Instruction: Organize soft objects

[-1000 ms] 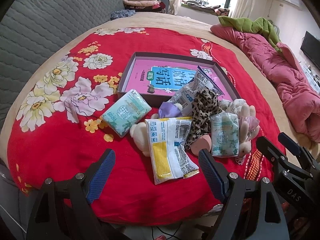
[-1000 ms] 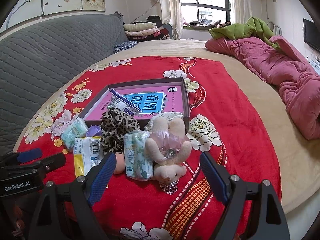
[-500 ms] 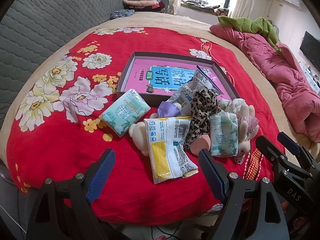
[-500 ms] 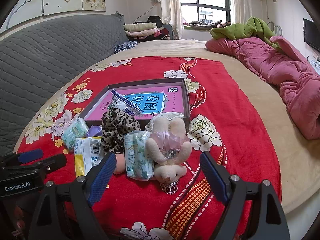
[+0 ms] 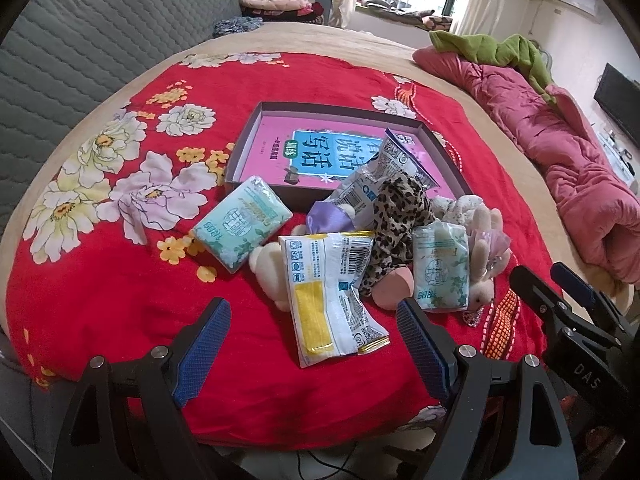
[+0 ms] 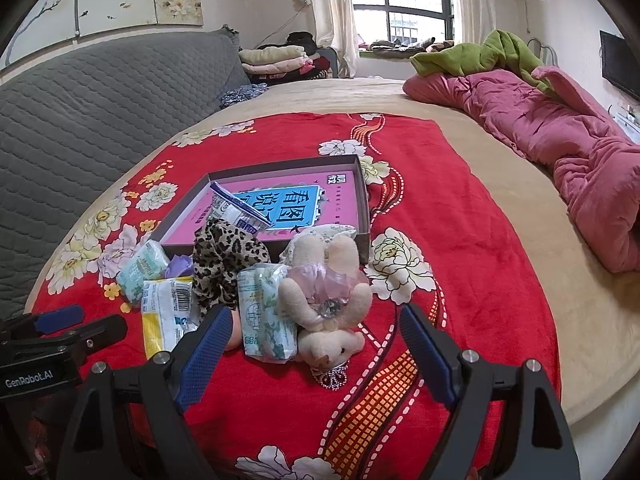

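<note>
A pile of soft objects lies on the red floral cloth (image 5: 120, 300) in front of a shallow box (image 5: 244, 148) with a pink book inside. The pile holds a green tissue pack (image 5: 240, 222), a white and yellow packet (image 5: 328, 296), a leopard-print cloth (image 5: 396, 216), a second tissue pack (image 5: 440, 268), a plush bunny (image 6: 324, 300) and a clear packet (image 5: 380, 176) leaning on the box edge. My left gripper (image 5: 312, 354) is open and empty, just short of the yellow packet. My right gripper (image 6: 316, 354) is open and empty, just short of the bunny.
The cloth covers a beige bed (image 6: 500, 168). A pink quilt (image 6: 560, 148) with a green blanket (image 6: 480, 54) lies at the right. A grey quilted headboard (image 6: 100, 100) stands at the left. Folded clothes (image 6: 276, 58) are stacked at the back.
Both grippers have stayed open and nearly still. The left view has shifted very slightly; no object has moved.
</note>
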Action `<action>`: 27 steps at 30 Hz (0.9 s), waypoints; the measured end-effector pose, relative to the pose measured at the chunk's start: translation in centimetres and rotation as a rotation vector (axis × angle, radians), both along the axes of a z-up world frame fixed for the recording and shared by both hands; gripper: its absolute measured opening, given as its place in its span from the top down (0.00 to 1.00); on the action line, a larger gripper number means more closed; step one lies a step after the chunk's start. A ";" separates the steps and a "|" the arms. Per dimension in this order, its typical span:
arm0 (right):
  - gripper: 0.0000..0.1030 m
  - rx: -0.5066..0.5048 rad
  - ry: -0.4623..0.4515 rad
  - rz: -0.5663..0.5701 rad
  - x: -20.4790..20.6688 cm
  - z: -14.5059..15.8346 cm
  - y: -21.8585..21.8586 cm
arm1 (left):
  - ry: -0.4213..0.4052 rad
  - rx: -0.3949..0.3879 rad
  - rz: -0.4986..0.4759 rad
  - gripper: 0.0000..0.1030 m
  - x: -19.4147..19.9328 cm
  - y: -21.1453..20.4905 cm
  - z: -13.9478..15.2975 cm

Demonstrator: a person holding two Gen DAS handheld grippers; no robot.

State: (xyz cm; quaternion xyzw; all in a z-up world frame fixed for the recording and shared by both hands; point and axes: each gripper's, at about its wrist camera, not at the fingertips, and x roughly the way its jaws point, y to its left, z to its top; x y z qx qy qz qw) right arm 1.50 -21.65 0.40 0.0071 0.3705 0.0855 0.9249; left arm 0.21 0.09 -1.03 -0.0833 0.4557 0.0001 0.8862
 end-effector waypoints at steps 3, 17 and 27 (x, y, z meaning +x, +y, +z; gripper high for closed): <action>0.18 0.000 0.000 -0.002 0.0 0.0 -0.1 | 0.006 -0.007 -0.004 0.17 0.1 0.1 -0.2; 0.18 0.019 0.011 -0.032 0.5 -0.7 -1.3 | 0.130 -0.170 -0.047 0.21 0.8 2.0 -4.3; 0.18 0.042 0.035 -0.064 1.5 -2.0 -3.1 | 0.167 -0.247 -0.070 0.40 2.5 1.8 -6.4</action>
